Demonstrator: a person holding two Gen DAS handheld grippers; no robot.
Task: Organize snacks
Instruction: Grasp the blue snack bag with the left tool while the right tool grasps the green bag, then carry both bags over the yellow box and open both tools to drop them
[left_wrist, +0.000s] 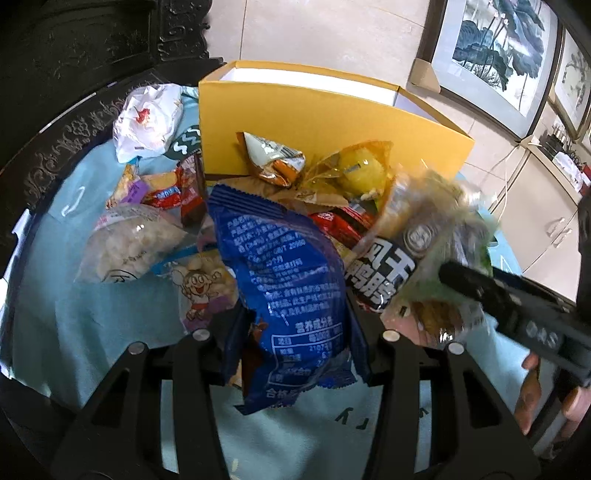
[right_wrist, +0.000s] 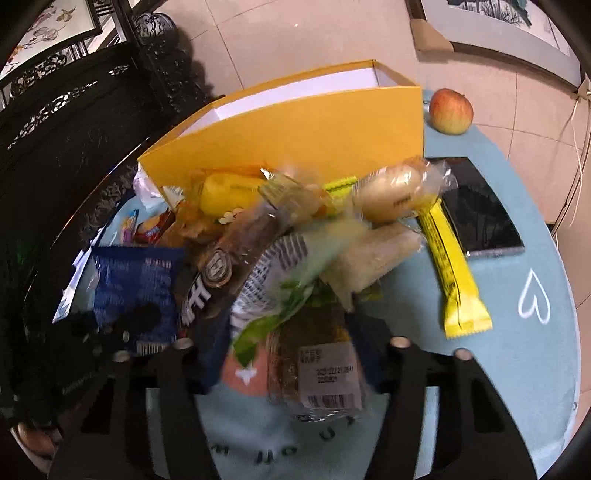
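A: Two grippers, both loaded. Left gripper (left_wrist: 291, 332): jaws part closed, clamped on blue bag (left_wrist: 284, 280), held up over the counter (left_wrist: 110, 332).

B: Right gripper (right_wrist: 291, 347)?

A: Jaws pinch a clear pack (right_wrist: 314, 362) w/ barcode label, blurred. Rest of snacks heaped vs. yellow box (left_wrist: 332, 122) at back.

B: Else on counter?

A: Apple (right_wrist: 450, 110), phone (right_wrist: 480, 210), yellow bar (right_wrist: 454, 273), right side.

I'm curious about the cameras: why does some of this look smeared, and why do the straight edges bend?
Left wrist view: the blue packet is sharp, the dark-labelled packet smeared by motion. Right wrist view: the clear barcoded packet blurs, the apple stays crisp. Both views: the fisheye lens bows the yellow box.
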